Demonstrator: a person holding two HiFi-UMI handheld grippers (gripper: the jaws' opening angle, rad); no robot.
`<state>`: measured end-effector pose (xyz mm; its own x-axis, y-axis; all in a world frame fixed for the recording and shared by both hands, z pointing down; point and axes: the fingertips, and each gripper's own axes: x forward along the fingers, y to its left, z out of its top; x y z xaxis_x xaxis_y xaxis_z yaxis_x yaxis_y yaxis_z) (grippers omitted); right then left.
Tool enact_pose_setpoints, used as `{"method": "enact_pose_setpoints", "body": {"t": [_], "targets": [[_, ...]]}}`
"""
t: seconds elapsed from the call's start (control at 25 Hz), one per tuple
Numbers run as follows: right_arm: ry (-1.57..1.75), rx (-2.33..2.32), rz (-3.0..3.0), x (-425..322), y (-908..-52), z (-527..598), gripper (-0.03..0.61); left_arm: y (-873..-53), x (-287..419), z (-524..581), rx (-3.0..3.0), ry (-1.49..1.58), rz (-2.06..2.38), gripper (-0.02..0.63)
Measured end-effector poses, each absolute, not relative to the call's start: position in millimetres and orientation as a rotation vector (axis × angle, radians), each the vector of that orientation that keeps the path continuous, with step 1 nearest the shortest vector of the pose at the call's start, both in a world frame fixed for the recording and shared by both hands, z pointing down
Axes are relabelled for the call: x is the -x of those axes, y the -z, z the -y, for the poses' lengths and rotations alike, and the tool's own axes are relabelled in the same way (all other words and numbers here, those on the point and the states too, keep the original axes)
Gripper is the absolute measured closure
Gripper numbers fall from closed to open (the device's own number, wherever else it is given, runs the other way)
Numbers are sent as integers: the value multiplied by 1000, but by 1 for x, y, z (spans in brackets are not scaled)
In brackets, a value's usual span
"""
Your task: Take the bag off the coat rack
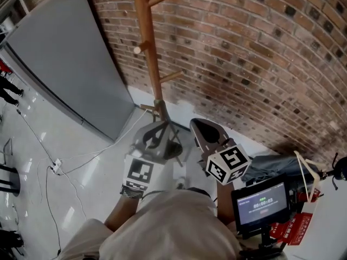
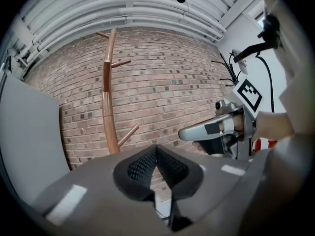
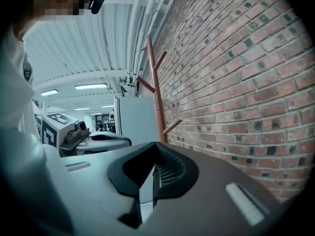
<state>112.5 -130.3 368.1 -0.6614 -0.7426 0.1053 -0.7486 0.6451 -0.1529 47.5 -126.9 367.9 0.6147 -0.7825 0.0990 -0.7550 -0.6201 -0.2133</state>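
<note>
A wooden coat rack (image 1: 151, 53) stands against the brick wall, and the pegs I can see on it are bare. A grey-blue fabric bundle (image 1: 274, 168) with a beige strap (image 1: 305, 172), possibly the bag, lies low at the right. My left gripper (image 1: 158, 136) is shut and empty, just short of the rack's base. My right gripper (image 1: 207, 130) is beside it, also shut and empty. The left gripper view shows the rack (image 2: 109, 92) ahead and the right gripper (image 2: 216, 128) to the side. The right gripper view shows the rack (image 3: 156, 90) and the left gripper (image 3: 93, 140).
A grey partition panel (image 1: 70, 64) leans against the brick wall (image 1: 260, 53) left of the rack. White cables (image 1: 57, 168) run over the shiny floor. A small monitor (image 1: 262, 202) and red items (image 1: 295, 226) sit at the lower right.
</note>
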Motion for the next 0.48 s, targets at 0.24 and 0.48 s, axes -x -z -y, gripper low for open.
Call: {"method": "enact_pose_setpoints", "body": {"t": [0.24, 0.48], "targets": [[-324, -1194, 2834, -108, -379, 153, 575, -375, -32, 142, 2625, 313, -1445, 614], [-353, -1133, 2821, -96, -394, 166, 575, -391, -12, 149, 2600, 336, -1539, 614]]}}
